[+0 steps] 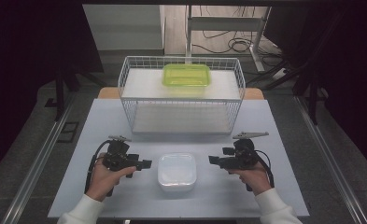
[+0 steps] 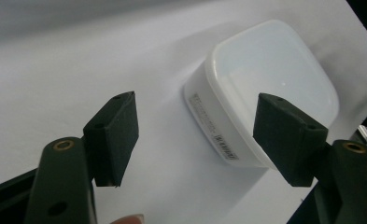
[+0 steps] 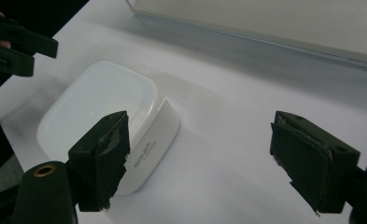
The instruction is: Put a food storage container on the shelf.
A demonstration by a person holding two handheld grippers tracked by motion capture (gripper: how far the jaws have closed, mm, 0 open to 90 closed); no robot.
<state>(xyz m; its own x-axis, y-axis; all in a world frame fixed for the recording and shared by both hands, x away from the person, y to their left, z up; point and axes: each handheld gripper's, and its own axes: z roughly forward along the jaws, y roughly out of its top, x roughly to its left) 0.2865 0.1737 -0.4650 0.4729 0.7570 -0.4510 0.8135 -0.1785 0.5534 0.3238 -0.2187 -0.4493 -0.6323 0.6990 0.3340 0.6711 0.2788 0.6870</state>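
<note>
A white, rounded-square container [image 1: 176,171] sits on the pale table [image 1: 265,126] near its front edge, between my two grippers. My left gripper [image 1: 146,164] is held just left of it, pointing right toward it, with its jaws open and nothing between them. In the left gripper view the container [image 2: 270,79] lies beyond the open left gripper [image 2: 196,116], apart from both pads. My right gripper [image 1: 212,160] is on the container's right, pointing left, also open and holding nothing. Seen from the right gripper [image 3: 200,126], the container [image 3: 102,102] lies ahead and to the left.
A white wire rack [image 1: 181,93] with two shelves stands at the back of the table. A green lidded box [image 1: 186,74] rests on its top shelf. Dark curtains flank the table. The left gripper [image 3: 17,46] appears at the upper left of the right gripper view.
</note>
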